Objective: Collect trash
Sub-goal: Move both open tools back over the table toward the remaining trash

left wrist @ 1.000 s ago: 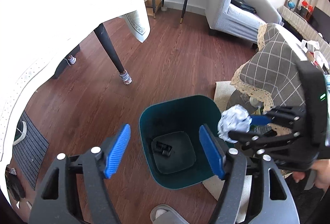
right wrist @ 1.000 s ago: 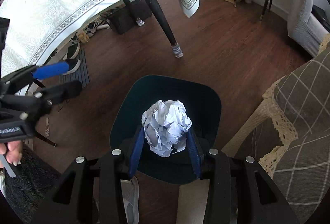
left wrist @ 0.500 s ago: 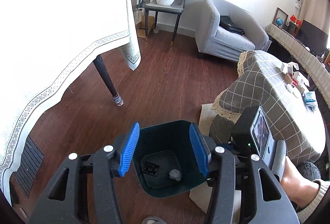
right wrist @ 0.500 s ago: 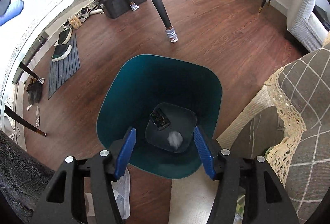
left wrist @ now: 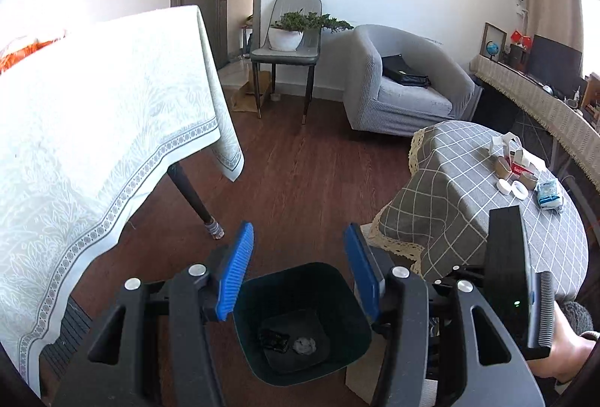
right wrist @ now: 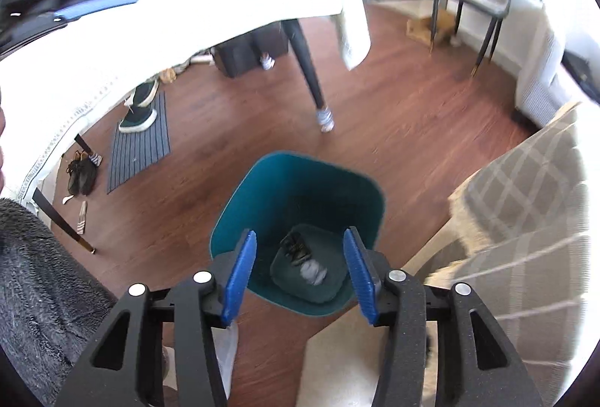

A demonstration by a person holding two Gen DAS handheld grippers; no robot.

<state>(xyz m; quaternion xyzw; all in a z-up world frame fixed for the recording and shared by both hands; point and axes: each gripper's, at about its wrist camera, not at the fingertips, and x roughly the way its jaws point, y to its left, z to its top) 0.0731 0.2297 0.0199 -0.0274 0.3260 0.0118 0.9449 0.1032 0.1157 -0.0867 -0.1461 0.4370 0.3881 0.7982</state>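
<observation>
A teal trash bin [left wrist: 300,276] [right wrist: 292,174] stands on the wood floor. A crumpled white paper ball [left wrist: 304,345] [right wrist: 313,272] lies at its bottom beside a dark piece of trash [left wrist: 273,338] [right wrist: 296,247]. My left gripper [left wrist: 300,268] is open and empty, high above the bin. My right gripper [right wrist: 300,272] is open and empty over the bin mouth. More trash, cardboard rolls, white caps and a tissue pack [left wrist: 549,195], lies on the checked round table [left wrist: 468,204].
A table with a white cloth [left wrist: 93,129] stands on the left, its dark leg [left wrist: 195,197] near the bin. A grey armchair [left wrist: 405,88] and a chair with a potted plant [left wrist: 288,36] stand at the back. Shoes and a striped mat [right wrist: 138,141] lie under the cloth.
My right gripper opened and the paper ball dropped into the bin. Both grippers have since lifted and tilted up, so the bin looks smaller and lower.
</observation>
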